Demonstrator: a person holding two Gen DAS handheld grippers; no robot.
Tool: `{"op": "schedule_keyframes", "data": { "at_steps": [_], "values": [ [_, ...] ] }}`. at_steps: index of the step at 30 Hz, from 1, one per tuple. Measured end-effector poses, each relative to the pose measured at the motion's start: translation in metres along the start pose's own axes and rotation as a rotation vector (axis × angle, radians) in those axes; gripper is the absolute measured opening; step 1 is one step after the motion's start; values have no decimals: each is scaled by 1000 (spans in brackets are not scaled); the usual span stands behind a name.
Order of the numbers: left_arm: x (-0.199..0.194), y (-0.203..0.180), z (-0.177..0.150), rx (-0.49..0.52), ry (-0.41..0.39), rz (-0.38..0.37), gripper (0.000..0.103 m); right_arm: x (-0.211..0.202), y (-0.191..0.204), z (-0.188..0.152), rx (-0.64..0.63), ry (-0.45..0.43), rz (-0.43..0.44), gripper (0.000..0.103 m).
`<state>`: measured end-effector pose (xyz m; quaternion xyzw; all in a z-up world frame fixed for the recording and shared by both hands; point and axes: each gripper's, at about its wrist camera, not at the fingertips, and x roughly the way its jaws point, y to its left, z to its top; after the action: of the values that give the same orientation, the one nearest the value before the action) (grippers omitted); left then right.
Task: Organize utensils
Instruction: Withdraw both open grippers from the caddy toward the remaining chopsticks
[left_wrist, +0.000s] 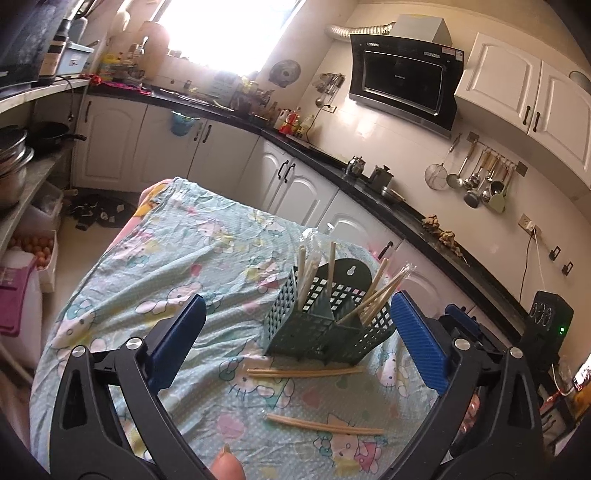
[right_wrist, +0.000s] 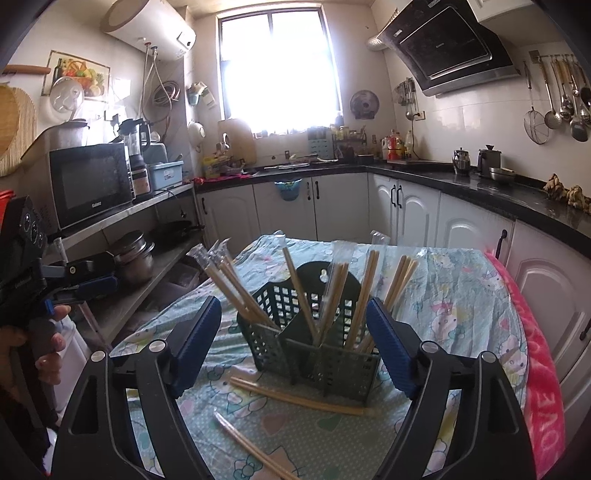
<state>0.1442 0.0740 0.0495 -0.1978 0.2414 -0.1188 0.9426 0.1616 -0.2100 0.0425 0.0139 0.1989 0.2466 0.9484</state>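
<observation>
A dark green plastic lattice utensil caddy (right_wrist: 317, 343) stands upright on the worktop, which is draped in a pale blue cartoon-print cloth (left_wrist: 155, 266). Wrapped wooden chopsticks (right_wrist: 364, 295) lean upright in its compartments. Just in front of the caddy, one pair of wrapped chopsticks (left_wrist: 304, 373) lies flat on the cloth, and a second pair (left_wrist: 325, 424) lies nearer the camera. The left tool (left_wrist: 295, 336) hangs over the cloth with its blue ribbed jaws spread wide and nothing between them. The right tool (right_wrist: 293, 343) is likewise wide open and empty, facing the caddy.
</observation>
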Motion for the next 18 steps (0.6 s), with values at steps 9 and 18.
{"op": "schedule_keyframes", "data": {
  "at_steps": [9,18],
  "values": [
    [-4,10,-13,-16,31,45,92,-6,17,-11,-58,38,44,85],
    [4,19,-28,-28,91,82,92,-3,34,-30,-117,129,119,85]
  ]
}}
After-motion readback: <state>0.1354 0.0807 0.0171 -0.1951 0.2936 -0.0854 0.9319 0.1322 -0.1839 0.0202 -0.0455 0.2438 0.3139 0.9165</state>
